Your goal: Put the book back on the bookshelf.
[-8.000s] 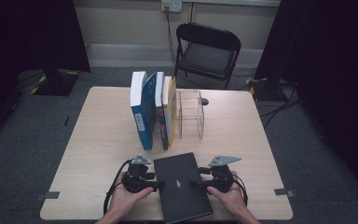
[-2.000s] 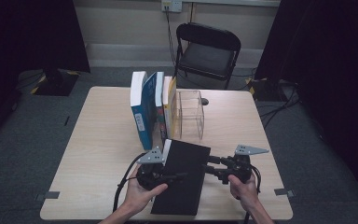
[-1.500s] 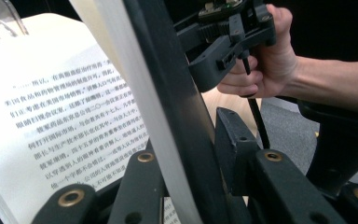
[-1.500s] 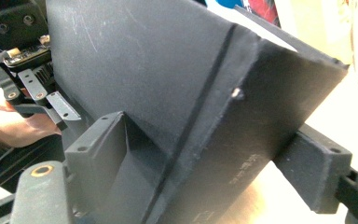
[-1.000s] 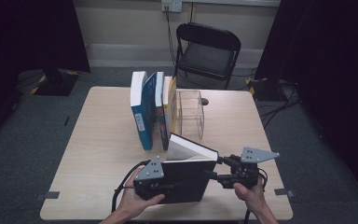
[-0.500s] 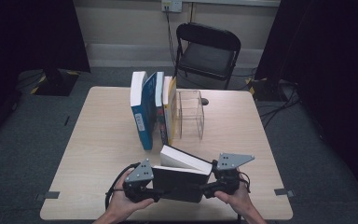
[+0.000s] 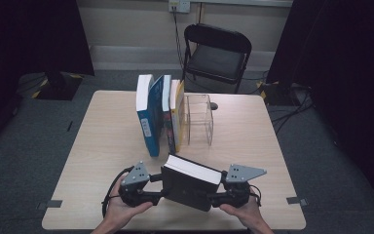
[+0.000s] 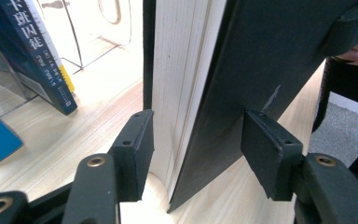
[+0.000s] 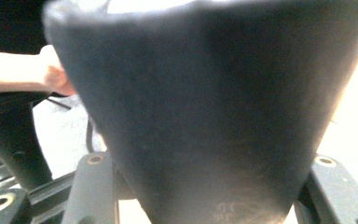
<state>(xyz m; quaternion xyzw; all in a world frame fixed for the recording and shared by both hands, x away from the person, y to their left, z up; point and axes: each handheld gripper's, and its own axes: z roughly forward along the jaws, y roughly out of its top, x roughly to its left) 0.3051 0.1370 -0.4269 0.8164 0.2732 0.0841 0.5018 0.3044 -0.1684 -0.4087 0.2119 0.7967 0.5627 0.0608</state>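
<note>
down at the near edge of the table (image 7: 102, 146), the left gripper (image 7: 157, 194) points inward toward the middle, held low by the person's left hand (image 7: 121, 207), which wraps its body from below with the forearm coming up from the bottom of the high view. its jaws have just been opening: in the left gripper view they straddle the black book (image 8: 242, 84), with the left pad close against the cream page edge and the right pad standing a little off the dark cover, so they are parted around the book rather than pressing it.

the right gripper (image 7: 215, 199) mirrors it from the other side, aimed inward, the right hand (image 7: 241, 212) cupped under it. its jaws have just been closing, with the book between them. in the right gripper view the dark cover (image 9: 200, 107) hides both pads, so i cannot tell whether they press.

the book stands on its lower edge between the two grippers, tilted, page block facing up and away, near the table's front edge.

farther back, a row of upright books (image 7: 158, 114) stands mid-table, with a clear plastic holder (image 7: 198, 119) just beside them on the right. a black chair (image 7: 216, 53) sits behind the table.
</note>
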